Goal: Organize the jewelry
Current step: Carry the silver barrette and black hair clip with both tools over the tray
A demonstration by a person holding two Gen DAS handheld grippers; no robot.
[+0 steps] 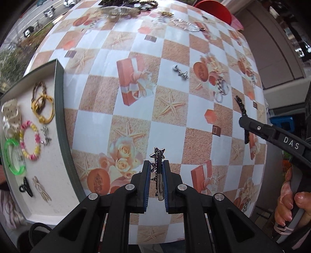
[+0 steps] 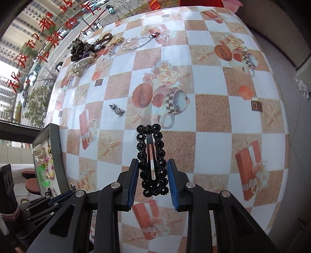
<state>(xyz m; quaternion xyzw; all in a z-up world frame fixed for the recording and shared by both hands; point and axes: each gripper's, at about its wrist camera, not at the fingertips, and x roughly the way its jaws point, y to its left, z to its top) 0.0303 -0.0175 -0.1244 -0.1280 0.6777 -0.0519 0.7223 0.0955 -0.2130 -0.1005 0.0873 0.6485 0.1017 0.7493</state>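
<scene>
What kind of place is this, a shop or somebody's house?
Probably a home, high up beside a window: a table with a printed cloth, a tray of bracelets, and a street with parked cars far below outside.

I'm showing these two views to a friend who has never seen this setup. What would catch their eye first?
Probably the black beaded hair clip clamped in the right gripper, front and centre in the right wrist view. Next, the silver star clip pinched in the left gripper over the busy checkered tablecloth. Then the tray at the left, with its green bangle and pink-and-yellow bracelet.
</scene>
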